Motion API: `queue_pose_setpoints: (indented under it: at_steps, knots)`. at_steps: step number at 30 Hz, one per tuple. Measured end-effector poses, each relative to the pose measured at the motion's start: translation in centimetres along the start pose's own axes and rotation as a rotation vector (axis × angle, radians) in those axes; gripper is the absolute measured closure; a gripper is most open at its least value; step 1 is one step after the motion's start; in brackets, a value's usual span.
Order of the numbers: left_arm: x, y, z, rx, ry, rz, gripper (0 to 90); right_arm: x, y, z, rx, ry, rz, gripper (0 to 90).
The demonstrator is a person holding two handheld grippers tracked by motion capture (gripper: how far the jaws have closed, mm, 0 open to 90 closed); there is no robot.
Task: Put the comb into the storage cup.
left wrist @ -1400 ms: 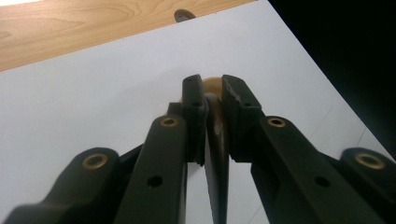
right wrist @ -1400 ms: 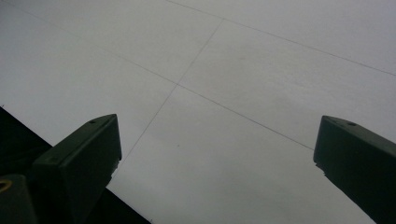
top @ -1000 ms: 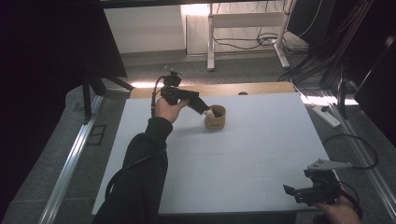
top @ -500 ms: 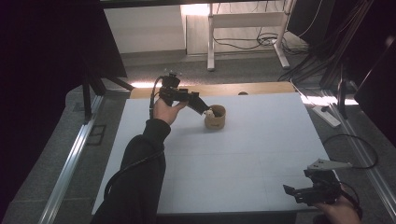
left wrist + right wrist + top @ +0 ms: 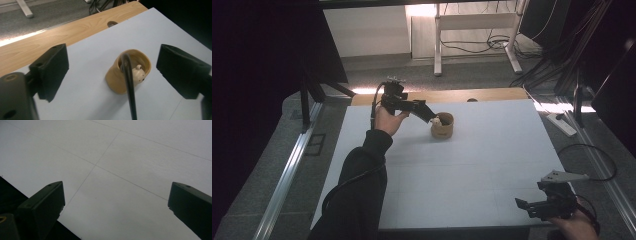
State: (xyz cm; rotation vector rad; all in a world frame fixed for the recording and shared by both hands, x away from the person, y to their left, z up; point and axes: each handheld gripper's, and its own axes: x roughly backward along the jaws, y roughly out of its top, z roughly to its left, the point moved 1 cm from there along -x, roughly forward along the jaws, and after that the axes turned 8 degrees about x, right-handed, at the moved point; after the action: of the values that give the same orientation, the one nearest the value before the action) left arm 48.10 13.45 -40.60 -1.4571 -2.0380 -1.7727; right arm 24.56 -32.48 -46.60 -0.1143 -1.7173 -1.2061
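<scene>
High view overlooks table (image 5: 472,170); gripper views close, angled down at same surface.

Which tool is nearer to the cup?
The left. The left tool is right beside the cup, its jaws just opened with nothing between them; the right tool is far off at the table's near edge.

Right gripper (image 5: 115,205): two black jaws stand wide apart, nothing between them. Beneath lies a pale table surface (image 5: 130,152) crossed by thin seam lines; its dark edge sits lower left.
</scene>
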Motion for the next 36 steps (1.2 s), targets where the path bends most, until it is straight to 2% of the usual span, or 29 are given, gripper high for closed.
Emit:
queue_pose_setpoints:
  at_steps: [10,20,26,29,36]
  knots:
    - [0.6,-0.5,-0.3,-0.046,0.0,-0.025,1.5,0.0,0.0,0.0,0.004,-0.001,0.005,1.3]
    - [1.2,-1.4,-0.3,-0.097,0.008,-0.062,0.0,0.1,0.0,0.0,-0.002,0.001,-0.005,1.3]
    - [1.6,-1.7,-0.3,-0.122,-0.004,-0.077,0.0,0.1,0.0,0.0,0.002,0.003,-0.01,1.1]
    - [1.6,-1.9,-0.3,-0.121,-0.017,-0.073,0.0,0.2,0.0,0.0,0.001,0.004,-0.017,0.5]
    - [1.5,-2.7,-0.3,-0.134,-0.011,-0.058,0.0,0.3,-0.1,-0.1,-0.008,0.0,-0.028,0.0]
